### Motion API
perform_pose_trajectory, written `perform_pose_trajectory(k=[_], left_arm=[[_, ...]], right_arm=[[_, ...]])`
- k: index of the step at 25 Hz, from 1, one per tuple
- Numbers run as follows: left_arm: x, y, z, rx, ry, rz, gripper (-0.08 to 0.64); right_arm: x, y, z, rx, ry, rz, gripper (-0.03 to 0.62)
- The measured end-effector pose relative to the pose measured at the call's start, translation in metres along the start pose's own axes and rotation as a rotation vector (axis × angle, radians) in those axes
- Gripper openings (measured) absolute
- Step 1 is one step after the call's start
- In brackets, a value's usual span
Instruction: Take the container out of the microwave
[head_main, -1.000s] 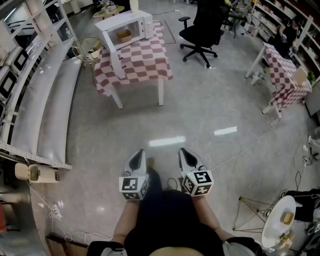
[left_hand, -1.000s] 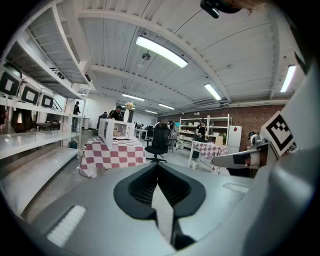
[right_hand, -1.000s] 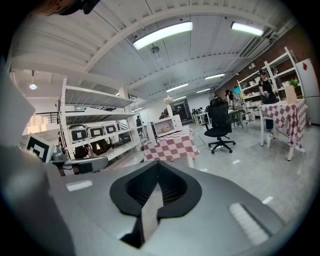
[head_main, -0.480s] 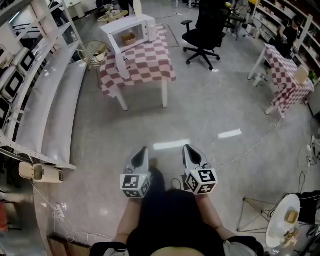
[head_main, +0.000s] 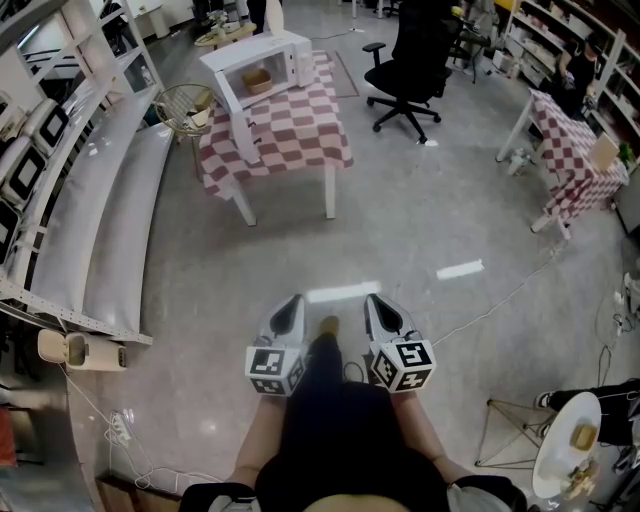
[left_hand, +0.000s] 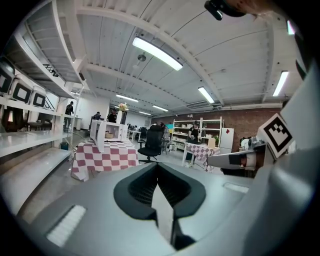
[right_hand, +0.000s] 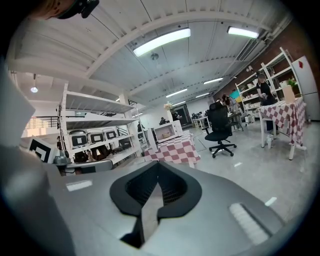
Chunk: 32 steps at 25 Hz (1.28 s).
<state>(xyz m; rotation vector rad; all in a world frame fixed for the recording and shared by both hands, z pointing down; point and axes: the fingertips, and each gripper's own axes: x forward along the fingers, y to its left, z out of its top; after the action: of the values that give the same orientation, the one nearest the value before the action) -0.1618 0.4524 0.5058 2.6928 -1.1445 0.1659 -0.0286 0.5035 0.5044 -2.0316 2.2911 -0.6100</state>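
A white microwave stands far ahead on a table with a red-and-white checked cloth. Its door hangs open toward me. Inside sits a small brown container. My left gripper and right gripper are held side by side low over the floor, far from the table, both shut and empty. The left gripper view shows the microwave small in the distance beyond the left gripper's shut jaws. In the right gripper view the microwave stands beyond the right gripper's shut jaws.
Long white shelving runs along the left. A wire basket sits beside the table. A black office chair stands to the table's right, a second checked table farther right. A cable crosses the floor.
The head view has shifted slightly, so the table sits a little lower in it. A shoe now shows between the grippers. Both grippers stay shut, side by side.
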Motion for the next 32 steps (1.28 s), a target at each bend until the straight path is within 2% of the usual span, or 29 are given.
perform_pose_trajectory(k=[7, 16, 32], left_arm=[[0.033, 0.010, 0.009, -0.019, 0.002, -0.011, 0.008], [0.070, 0.043, 0.016, -0.063, -0.001, 0.030, 0.008], [0.160, 0.068, 0.033, -0.027, 0.046, -0.001, 0.008]], right_arm=[[0.034, -0.012, 0.010, -0.007, 0.018, -0.011, 0.000], [0.079, -0.026, 0.023, -0.013, 0.046, 0.005, 0.000], [0.158, -0.069, 0.047, 0.007, 0.090, -0.007, 0.000]])
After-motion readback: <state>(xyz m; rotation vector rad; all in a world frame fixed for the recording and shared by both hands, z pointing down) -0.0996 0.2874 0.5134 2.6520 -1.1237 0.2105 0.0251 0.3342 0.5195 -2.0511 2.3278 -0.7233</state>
